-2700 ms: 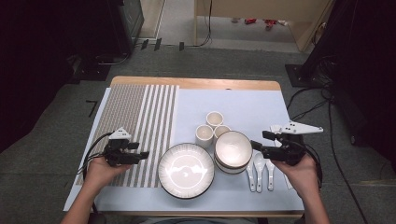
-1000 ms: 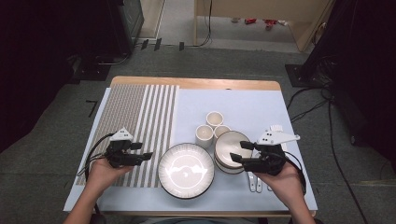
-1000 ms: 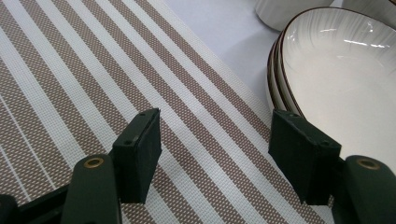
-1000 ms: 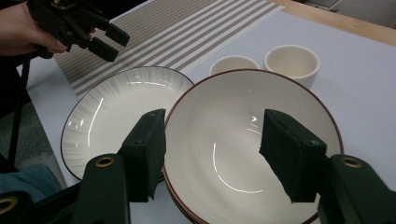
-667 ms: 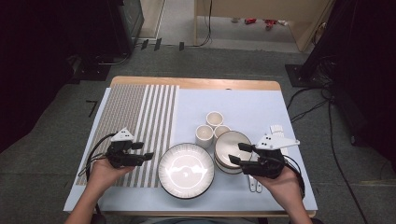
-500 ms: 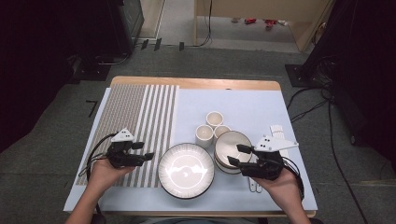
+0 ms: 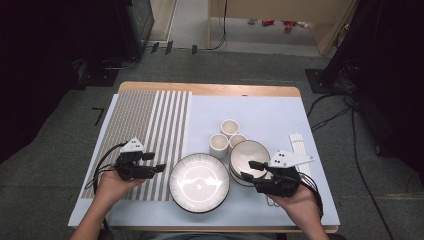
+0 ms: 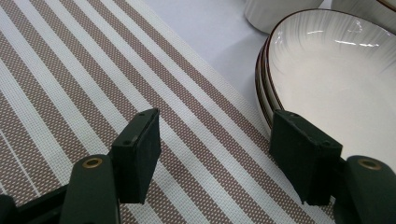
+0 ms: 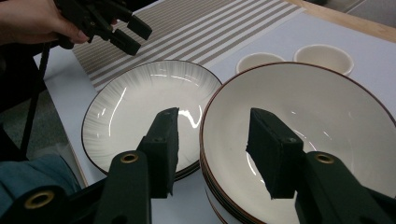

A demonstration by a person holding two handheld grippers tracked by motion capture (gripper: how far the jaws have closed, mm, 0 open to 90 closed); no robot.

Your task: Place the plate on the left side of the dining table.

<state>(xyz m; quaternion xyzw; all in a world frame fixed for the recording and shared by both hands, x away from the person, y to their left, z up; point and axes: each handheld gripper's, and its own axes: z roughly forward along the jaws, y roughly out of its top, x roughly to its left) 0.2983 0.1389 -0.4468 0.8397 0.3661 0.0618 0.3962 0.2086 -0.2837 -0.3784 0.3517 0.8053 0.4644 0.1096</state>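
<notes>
Straddling the bowl stack's rim unclamped, the right hand-held gripper has been closing; high view hides this.

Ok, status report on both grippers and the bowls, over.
Right gripper astride bowl stack rim, jaws just closing, not pressing. Left gripper open over striped mat. Nothing in the way.

Three small cups are seen just beyond the fingers of the right gripper. A striped placemat is spread beneath the fingers of the left gripper.
</notes>
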